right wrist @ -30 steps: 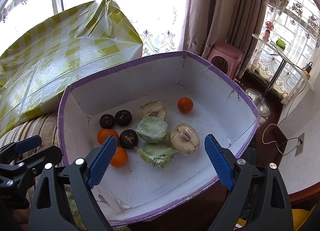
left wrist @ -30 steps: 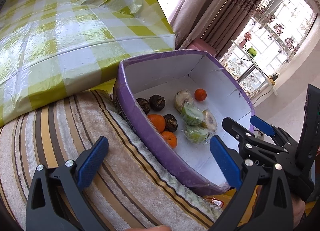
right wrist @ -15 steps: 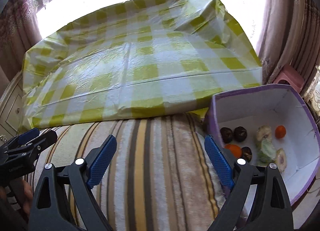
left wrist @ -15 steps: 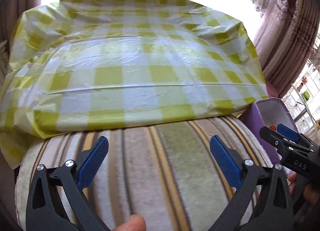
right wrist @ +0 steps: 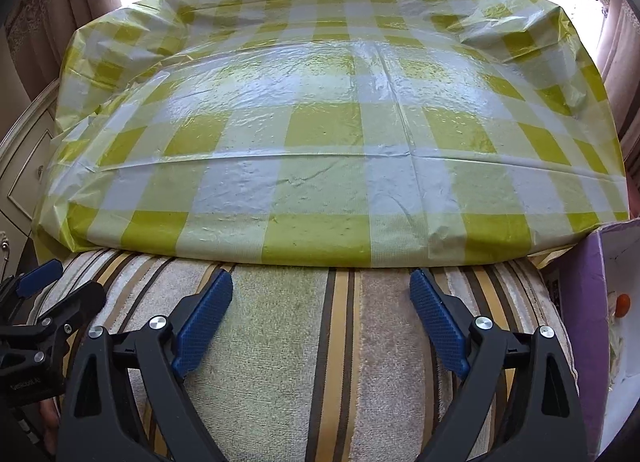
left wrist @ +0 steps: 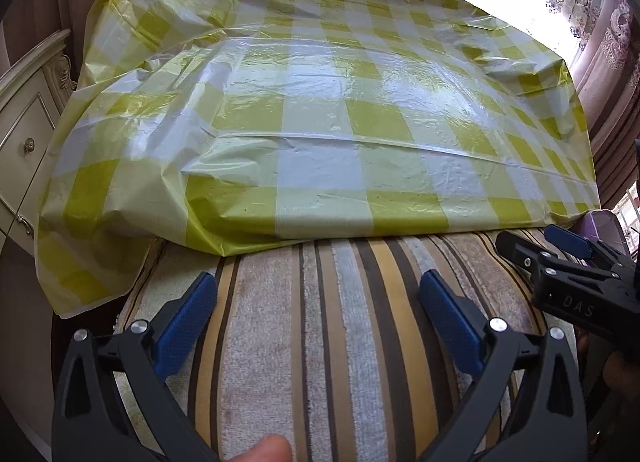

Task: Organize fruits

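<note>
Sunlit curtains and a window fill the top of both views. Below them, a yellow-and-white checked plastic sheet (right wrist: pixel 332 110) covers a raised surface across the upper and middle frame. A striped towel (right wrist: pixel 320 342) occupies the lower frame, directly under both tools.

Tool state:
- Left gripper (left wrist: pixel 318 326): jaws spread wide, nothing between them. It hangs over the striped towel, lower centre of the left wrist view.
- Right gripper (right wrist: pixel 322 318): jaws spread wide, nothing between them. It appears again at the right edge of the left wrist view, so the two tools sit side by side.

Location of the task items:
- A purple box (right wrist: pixel 580 302) with a white interior stands at the right edge of the right wrist view, just beside the towel.
- One small orange fruit (right wrist: pixel 622 305) shows inside it. Any other contents lie outside the frame.
- In the left wrist view only a sliver of the purple box (left wrist: pixel 600 222) shows, behind the right gripper.

Governing relation: the box lies to the right of both tools, off the pointing axis of each. Both tools face the checked sheet, not the fruit. The right gripper is the nearer one. Judged from this layout, the next pick requires a swing toward the right side of the frame, then a descent over the box wall.
</note>
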